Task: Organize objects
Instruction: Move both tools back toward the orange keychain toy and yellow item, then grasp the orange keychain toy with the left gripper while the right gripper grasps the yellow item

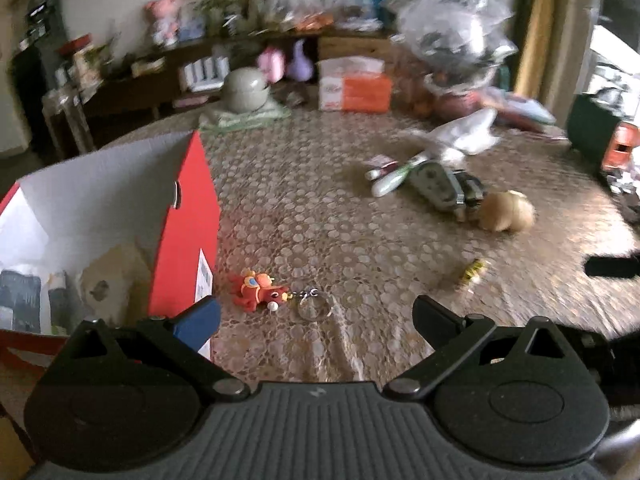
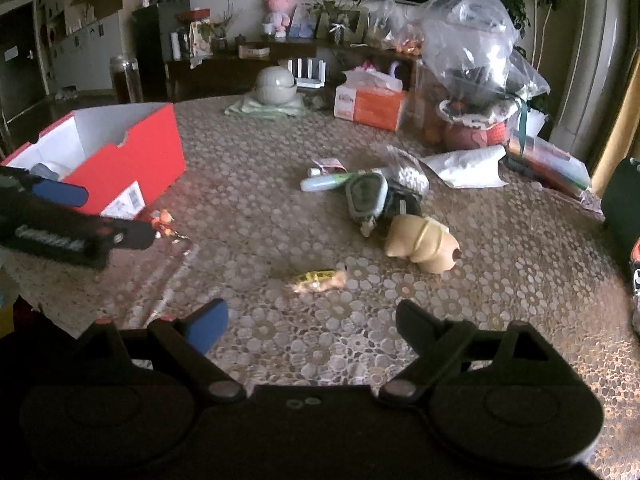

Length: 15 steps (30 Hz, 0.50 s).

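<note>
The things to be sorted lie scattered on a round table [image 2: 520, 248] under a patterned lace cloth; nearest the red box [image 2: 160, 148] is a small red toy keychain [image 1: 260, 290], lying flat just beside the box's labelled end, its metal ring [image 1: 315, 308] stretched out toward the table's near edge. Further right a little yellow-and-black wrapped piece [image 2: 318, 280] lies alone on the cloth; beyond it sits a tan plush-looking lump [image 2: 422, 244], touching a grey-green pouch [image 2: 366, 196] with dark straps; a pale green tube [image 2: 328, 181] lies just behind the pouch.

The red box stands open at the table's left side, white inside, with some paper and packets already in it — what exactly they are I cannot tell.

The left gripper [image 1: 316, 312] hangs low over the keychain, its fingers spread wide with nothing between them; the blue pad [image 1: 198, 320] of one finger sits against the box's corner in that view. The right gripper [image 2: 312, 320] is likewise spread wide and empty, pointed down at the cloth just short of the yellow-and-black piece.

At the far side stand an orange tissue box [image 2: 370, 106], a grey-green lidded pot [image 2: 276, 86] on a folded cloth, and a heap of clear plastic bags [image 2: 472, 40]; a white paper bag [image 2: 468, 166] lies flat nearby.
</note>
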{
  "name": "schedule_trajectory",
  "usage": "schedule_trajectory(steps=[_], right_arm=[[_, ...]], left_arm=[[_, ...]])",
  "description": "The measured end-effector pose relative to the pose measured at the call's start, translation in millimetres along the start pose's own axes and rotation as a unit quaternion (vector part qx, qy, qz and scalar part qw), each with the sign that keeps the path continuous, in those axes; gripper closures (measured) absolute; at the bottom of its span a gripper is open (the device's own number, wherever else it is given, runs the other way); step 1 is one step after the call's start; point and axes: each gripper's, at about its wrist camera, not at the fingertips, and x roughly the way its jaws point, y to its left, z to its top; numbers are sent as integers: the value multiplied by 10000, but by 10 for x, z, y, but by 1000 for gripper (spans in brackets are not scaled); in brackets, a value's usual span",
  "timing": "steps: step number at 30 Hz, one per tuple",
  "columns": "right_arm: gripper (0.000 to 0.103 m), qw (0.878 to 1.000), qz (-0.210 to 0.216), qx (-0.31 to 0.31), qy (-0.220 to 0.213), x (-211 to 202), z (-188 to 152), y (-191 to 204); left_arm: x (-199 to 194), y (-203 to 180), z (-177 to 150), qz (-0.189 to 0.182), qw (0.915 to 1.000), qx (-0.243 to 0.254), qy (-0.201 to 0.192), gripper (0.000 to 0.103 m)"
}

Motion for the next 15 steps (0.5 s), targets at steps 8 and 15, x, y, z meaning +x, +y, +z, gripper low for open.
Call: schedule_trajectory(steps=[8, 15], right_arm=[[12, 9999, 36, 19, 122, 211, 30, -107], [12, 9996, 110, -154, 197, 364, 72, -94]], left_arm=[[487, -84, 324, 958, 9877, -1089, 588, 1], [944, 111, 492, 1560, 9327, -2823, 1615, 1]])
